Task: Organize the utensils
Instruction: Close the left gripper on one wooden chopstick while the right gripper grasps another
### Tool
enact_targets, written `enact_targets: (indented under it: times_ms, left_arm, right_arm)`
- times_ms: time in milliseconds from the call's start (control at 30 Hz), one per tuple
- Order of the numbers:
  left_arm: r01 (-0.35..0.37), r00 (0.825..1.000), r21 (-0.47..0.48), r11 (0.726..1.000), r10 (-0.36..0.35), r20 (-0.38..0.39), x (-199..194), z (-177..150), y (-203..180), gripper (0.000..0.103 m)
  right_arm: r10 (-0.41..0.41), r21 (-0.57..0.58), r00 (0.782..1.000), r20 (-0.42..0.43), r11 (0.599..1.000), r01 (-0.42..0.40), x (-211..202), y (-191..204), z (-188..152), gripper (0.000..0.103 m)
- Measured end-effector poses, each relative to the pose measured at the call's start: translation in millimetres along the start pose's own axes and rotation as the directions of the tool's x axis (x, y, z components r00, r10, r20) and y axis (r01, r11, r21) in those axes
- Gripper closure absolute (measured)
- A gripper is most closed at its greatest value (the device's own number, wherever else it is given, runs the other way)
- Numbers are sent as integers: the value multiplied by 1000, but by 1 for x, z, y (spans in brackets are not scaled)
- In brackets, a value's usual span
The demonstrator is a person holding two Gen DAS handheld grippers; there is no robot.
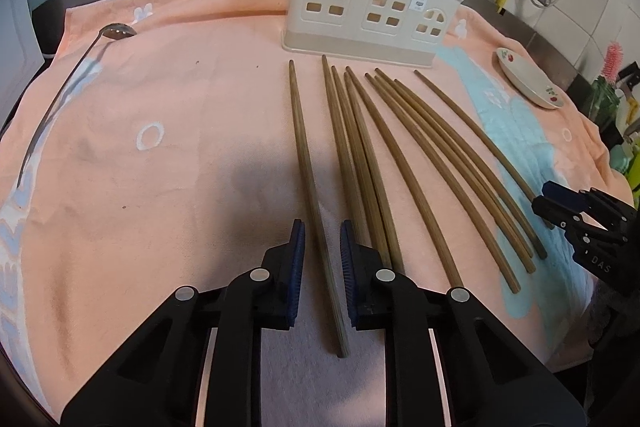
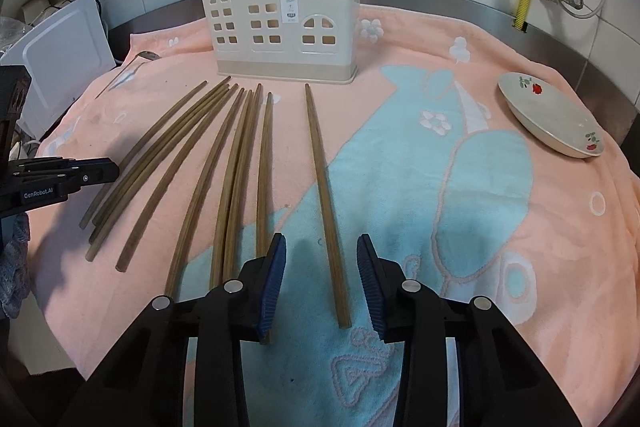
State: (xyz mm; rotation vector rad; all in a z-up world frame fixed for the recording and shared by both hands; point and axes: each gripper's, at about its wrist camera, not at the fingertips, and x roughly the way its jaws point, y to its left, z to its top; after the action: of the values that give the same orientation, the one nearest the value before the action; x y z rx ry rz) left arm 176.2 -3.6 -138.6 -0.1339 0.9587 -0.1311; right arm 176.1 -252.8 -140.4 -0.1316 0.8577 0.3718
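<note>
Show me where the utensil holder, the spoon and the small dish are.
utensil holder [image 2: 280, 39]: right wrist view, its front wall with window holes.
spoon [image 1: 117, 31]: left wrist view, its metal bowl.
small dish [image 2: 556, 119]: right wrist view, its inner surface.

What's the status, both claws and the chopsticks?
Left claw open, straddling outermost chopstick. Right claw open around opposite end chopstick. Utensil holder path clear.

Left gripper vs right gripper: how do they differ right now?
Left gripper has the narrower gap between its jaws; right gripper stands clearly wider. Left gripper straddles the leftmost chopstick; right gripper straddles the rightmost chopstick. Shared: both are open, with the pads clear of the wood, each around a lone chopstick near its thick end.
</note>
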Motion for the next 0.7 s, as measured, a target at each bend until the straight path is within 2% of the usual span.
enact_targets:
  times_ms: [133,533,700]
  left_arm:
    - [0,1000,-2,1000,0,-11,5,-1,0,86]
    - [-6,1000,-5,1000,6,-15,7,1,-1,86]
    - [-28,999,-16,999,27,-28,9,5,1,95]
  right_arm:
    - [19,9,1000,-10,1000,-19,5,-3,0,79]
    - [16,29,1000,-18,999,-16,9,-8,-3,92]
    - [4,29,1000,-13,1000,-4,9,-8,-4,95]
